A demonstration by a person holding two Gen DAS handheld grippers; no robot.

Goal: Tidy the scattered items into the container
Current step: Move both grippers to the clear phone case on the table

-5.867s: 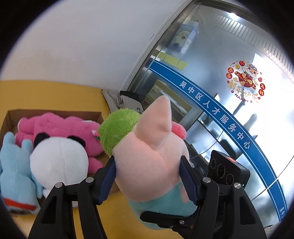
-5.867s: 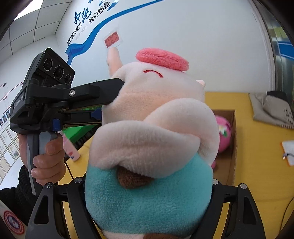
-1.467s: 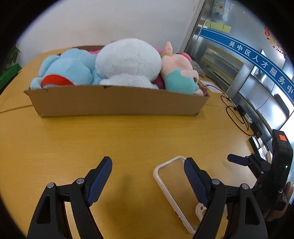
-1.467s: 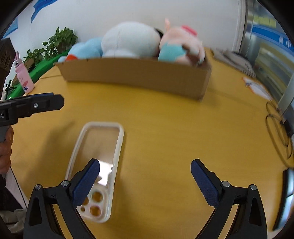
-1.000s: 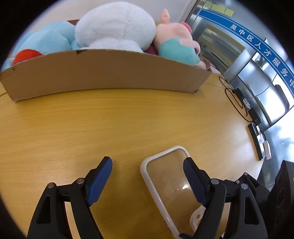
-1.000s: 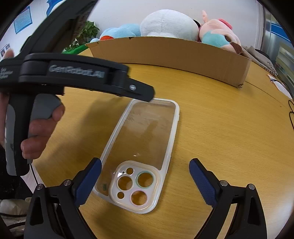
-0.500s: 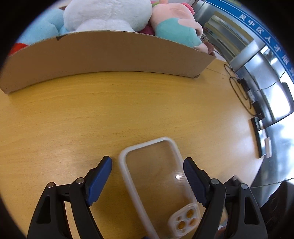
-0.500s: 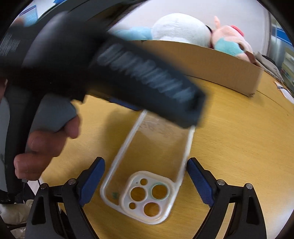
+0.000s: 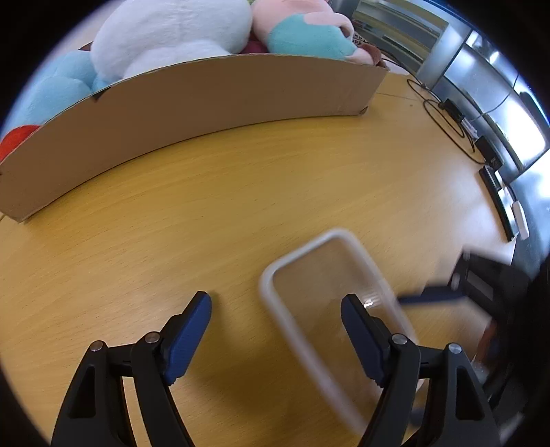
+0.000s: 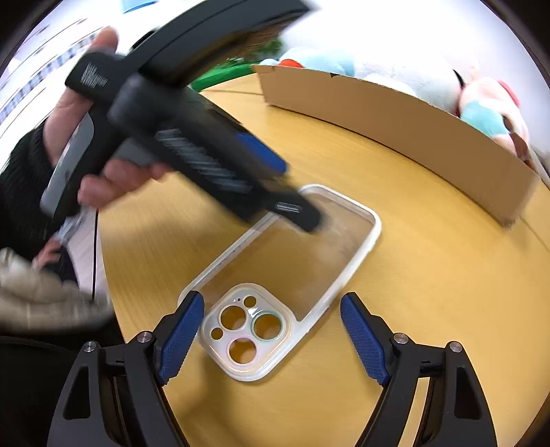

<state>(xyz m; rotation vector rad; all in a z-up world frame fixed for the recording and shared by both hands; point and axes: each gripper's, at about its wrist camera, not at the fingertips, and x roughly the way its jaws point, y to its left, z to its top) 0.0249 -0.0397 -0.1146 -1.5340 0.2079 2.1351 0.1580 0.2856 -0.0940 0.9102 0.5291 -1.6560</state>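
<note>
Nearest the lens on the right wrist view: right claw (image 10: 272, 335) spread wide and empty, poised low over the camera end of a clear phone case (image 10: 287, 275), blue pads (image 10: 180, 335) flanking its corner without touching. Lying flat on the yellow worktop (image 10: 429, 282), well short of the box: the case, white-rimmed, see-through back, cut-out lens holes toward the right claw. Over its far end, blurred by motion in that view: left claw (image 9: 276, 335), likewise wide open and holding nothing, one pad above the case and the other over bare wood beside it, gripped in a bare hand (image 10: 86, 137) with dark sleeve. Whether either pad grazes the rim, impossible to tell.

Likely handling: very light, thin, springy rather than rigid, smooth enough to skate across polished wood if nudged sideways. Little height to pinch from above, so best taken across the short width at the raised rim, or by the thicker camera block, squeezed gently to avoid bowing the sides.

Farther back: long cardboard box (image 9: 213, 103) along the worktop's far side, already heaped with plush toys, among them a white one (image 9: 172, 31), a blue one (image 9: 55, 89) and a pink-and-teal pig (image 9: 306, 27). Apparently the last loose item still out.
</note>
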